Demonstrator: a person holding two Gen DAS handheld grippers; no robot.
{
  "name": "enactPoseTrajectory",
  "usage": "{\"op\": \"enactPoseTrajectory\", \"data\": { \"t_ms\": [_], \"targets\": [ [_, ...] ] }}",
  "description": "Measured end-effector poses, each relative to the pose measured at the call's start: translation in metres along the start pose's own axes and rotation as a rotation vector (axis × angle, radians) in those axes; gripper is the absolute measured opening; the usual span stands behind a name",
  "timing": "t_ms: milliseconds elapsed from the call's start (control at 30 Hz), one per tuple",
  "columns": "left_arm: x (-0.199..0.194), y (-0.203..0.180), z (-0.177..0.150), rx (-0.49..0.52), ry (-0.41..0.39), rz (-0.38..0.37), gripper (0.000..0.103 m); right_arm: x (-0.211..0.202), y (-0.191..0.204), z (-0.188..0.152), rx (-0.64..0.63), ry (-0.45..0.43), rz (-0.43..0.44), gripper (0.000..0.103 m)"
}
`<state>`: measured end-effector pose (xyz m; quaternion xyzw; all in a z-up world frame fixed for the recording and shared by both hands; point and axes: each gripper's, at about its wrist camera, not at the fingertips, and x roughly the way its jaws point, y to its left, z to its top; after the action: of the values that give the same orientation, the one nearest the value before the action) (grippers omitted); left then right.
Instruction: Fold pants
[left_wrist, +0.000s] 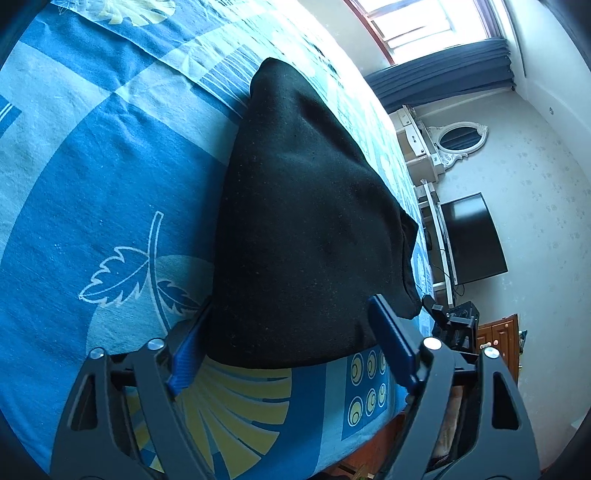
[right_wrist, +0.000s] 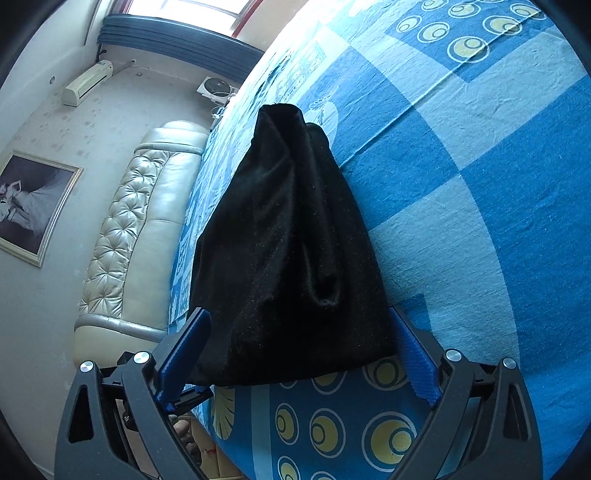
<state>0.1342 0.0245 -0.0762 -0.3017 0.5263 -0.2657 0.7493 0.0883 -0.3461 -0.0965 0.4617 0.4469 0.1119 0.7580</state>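
One pair of black pants (left_wrist: 306, 229) is lying on the blue patterned bedsheet (left_wrist: 92, 177), already doubled into a long narrow strip that is running away from the two grippers toward the far side of the bed. Its near end is sitting just short of the bed's near edge.

The left gripper (left_wrist: 295, 343) is standing open with its two blue fingers (left_wrist: 184, 354) straddling the near end of the pants. The left finger is lying right beside the cloth's edge, and the other looks to be resting over the corner at the opposite side. Neither is pinching anything. The right gripper (right_wrist: 299, 354) is likewise spread wide around its part of that same near end, one finger at each side, with no cloth squeezed between.

By my reading, the lengthwise fold is done and the work is sitting between folds: both grippers are lining up on the near end for the next one. That move seems to call for closing each gripper on a near corner, catching every layer, then lifting and carrying the end over toward the far end so the edges meet squarely.

Counted: one pair of pants, two grippers, one bed.
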Motion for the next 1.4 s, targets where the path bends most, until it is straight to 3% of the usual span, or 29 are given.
{"op": "enactPoseTrajectory", "data": {
  "t_ms": [100,267,400,667,1233,1333,1400],
  "targets": [
    [0.002,-0.001,-0.001,0.032,0.001,0.031,0.058,0.000,-0.005,-0.001,-0.006,0.008,-0.052,0.058],
    [0.001,-0.009,-0.001,0.049,-0.004,0.056,0.040,-0.004,-0.010,-0.004,0.004,0.000,-0.005,0.044],
    [-0.002,-0.017,-0.001,0.070,-0.006,0.095,0.037,-0.010,-0.006,-0.006,0.006,-0.007,0.024,0.036],
    [-0.009,-0.032,-0.008,0.125,-0.009,0.152,0.036,-0.018,-0.003,-0.014,0.009,0.008,0.039,0.035],
    [-0.012,-0.027,-0.018,0.126,0.010,0.147,0.037,-0.025,-0.016,-0.033,0.033,0.029,0.066,0.035],
    [-0.012,-0.027,-0.020,0.127,0.011,0.142,0.040,-0.024,-0.020,-0.033,0.040,0.033,0.074,0.037],
    [-0.013,-0.025,-0.020,0.125,0.009,0.131,0.045,-0.025,-0.022,-0.034,0.046,0.029,0.075,0.046]
  ]
}}
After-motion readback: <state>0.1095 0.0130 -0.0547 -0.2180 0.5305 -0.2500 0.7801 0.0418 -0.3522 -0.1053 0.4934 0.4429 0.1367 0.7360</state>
